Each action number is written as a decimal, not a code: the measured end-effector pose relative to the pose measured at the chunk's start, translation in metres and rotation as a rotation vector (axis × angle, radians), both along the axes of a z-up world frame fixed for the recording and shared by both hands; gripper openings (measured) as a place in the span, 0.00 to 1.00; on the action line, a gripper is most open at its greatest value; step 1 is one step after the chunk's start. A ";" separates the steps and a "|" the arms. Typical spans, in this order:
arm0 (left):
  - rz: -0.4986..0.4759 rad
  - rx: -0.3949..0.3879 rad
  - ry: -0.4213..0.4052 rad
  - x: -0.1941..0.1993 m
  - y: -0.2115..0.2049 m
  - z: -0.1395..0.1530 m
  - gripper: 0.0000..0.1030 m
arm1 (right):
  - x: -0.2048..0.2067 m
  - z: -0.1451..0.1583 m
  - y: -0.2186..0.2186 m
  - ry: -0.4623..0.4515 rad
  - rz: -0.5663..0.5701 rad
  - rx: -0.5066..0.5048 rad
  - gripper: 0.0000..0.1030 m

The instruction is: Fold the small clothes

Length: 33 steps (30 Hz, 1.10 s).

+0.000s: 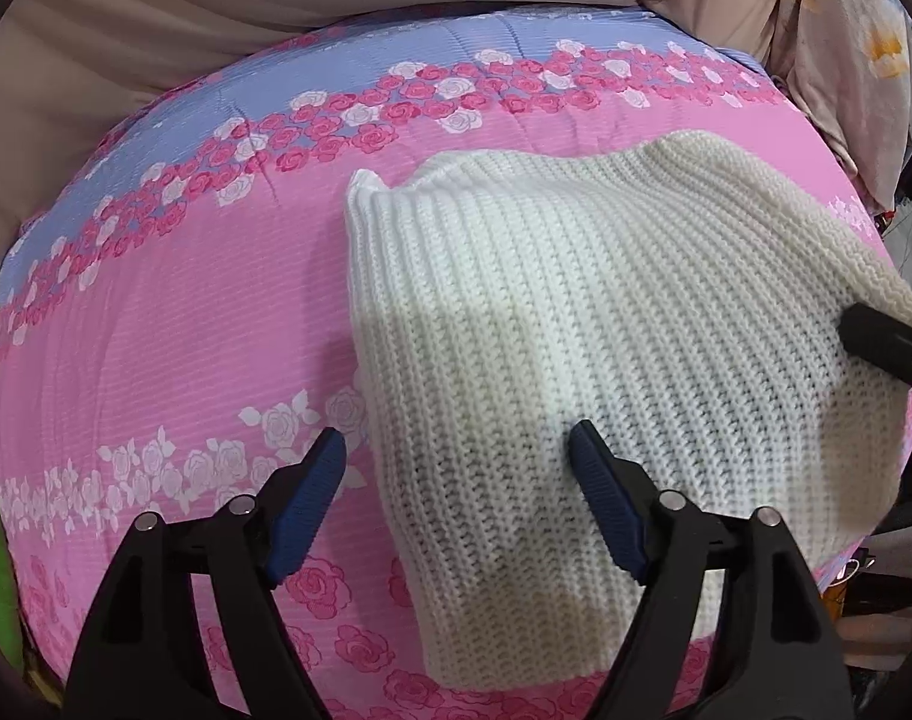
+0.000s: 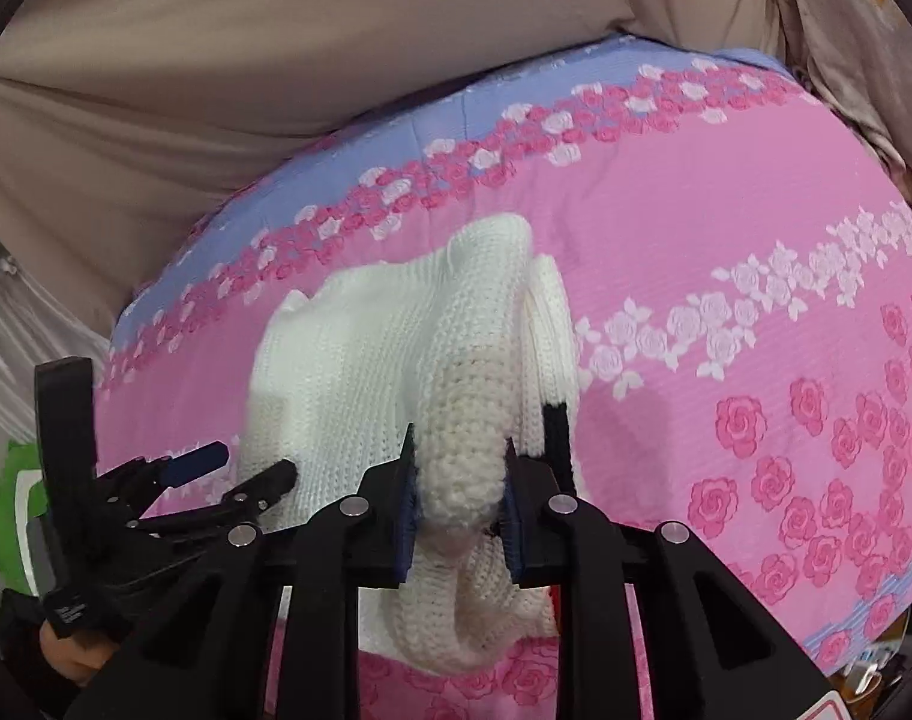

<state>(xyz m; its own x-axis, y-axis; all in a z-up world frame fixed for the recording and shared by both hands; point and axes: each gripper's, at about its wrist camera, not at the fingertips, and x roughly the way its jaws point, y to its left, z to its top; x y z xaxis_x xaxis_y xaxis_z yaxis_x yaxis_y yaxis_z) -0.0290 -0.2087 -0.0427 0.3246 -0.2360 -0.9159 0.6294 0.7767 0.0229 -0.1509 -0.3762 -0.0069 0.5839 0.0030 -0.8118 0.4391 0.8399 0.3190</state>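
The white knit sweater (image 1: pixel 576 324) lies on the bed, filling the centre and right of the left wrist frame; its chunky ribbing runs in vertical rows, and its left edge falls as a fairly straight line from a small raised corner at upper centre down to a rounded hem at bottom centre. The left gripper (image 1: pixel 456 450) stands with jaws wide and holding nothing, one blue pad over bare quilt, the other over the knit near that left edge. Left of the sweater the quilt (image 1: pixel 156 330) is bare across a broad stretch to the frame's left side.

The right wrist view shows what the other does not: the right gripper (image 2: pixel 461 501) has its jaws closed on a thick bunched roll of the sweater (image 2: pixel 360 372) at lower centre, the fabric lifted and folded over itself. Right of it, open quilt (image 2: pixel 756 300) runs to the frame edge. The quilt is pink, finely ribbed, with printed rose bands and a lavender strip near its far edge, against beige draped cloth (image 2: pixel 216 60).
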 end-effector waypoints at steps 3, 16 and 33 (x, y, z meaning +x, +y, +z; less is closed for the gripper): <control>0.001 0.013 0.014 -0.001 0.001 -0.009 0.77 | 0.008 -0.031 -0.005 0.122 0.024 -0.012 0.23; 0.030 0.038 0.020 -0.001 0.001 -0.014 0.79 | 0.042 0.012 0.030 0.263 0.046 -0.419 0.35; 0.152 0.057 0.037 -0.001 -0.002 -0.019 0.83 | 0.077 -0.043 0.015 0.342 0.182 -0.343 0.24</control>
